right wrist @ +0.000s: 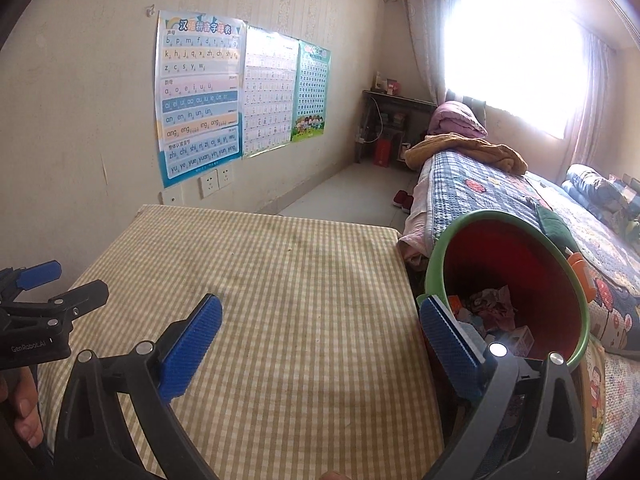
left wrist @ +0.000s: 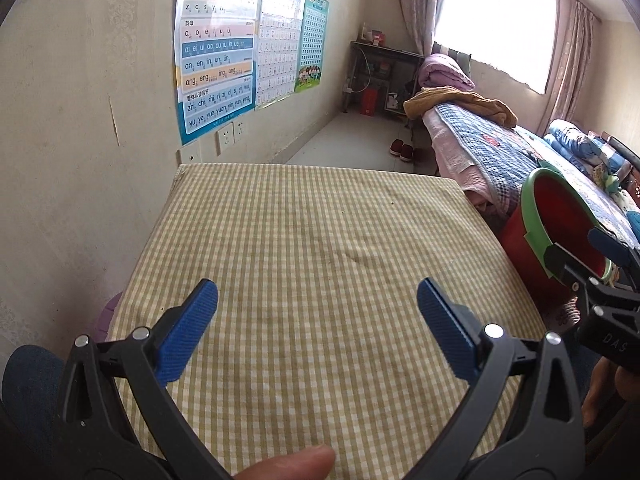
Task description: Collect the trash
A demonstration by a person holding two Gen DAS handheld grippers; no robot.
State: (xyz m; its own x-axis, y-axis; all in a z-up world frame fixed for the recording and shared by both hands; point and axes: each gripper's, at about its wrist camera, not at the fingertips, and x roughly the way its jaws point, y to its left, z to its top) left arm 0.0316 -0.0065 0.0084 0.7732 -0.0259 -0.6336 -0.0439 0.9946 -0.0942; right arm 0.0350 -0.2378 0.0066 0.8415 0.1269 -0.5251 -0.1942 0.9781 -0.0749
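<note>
**Over the tabletop, both jaws empty**

Over the checked tabletop [left wrist: 320, 248] I hold my left gripper [left wrist: 318, 330], its 2 blue pads spread wide with nothing between them and only cloth below. My right gripper [right wrist: 320, 344] hangs at the tabletop's right edge, jaws spread as wide as they go, also empty; its right pad stands in front of the bin's near rim, though I cannot tell whether it touches.

Beside the tabletop, on its right and against the bed [right wrist: 500, 184], stands the red bin [right wrist: 520, 256] with a green rim. It leans toward me, mouth showing. The trash [right wrist: 494, 306] lies in the bottom: crumpled paper and small scraps, too jumbled to tell apart.

From the left view my right gripper shows at the right edge, over the bin's rim. My thumb [left wrist: 288, 462] shows at the bottom of that view. On the wall hang 3 charts [right wrist: 200, 96], with sockets [right wrist: 216, 182] under them.
</note>
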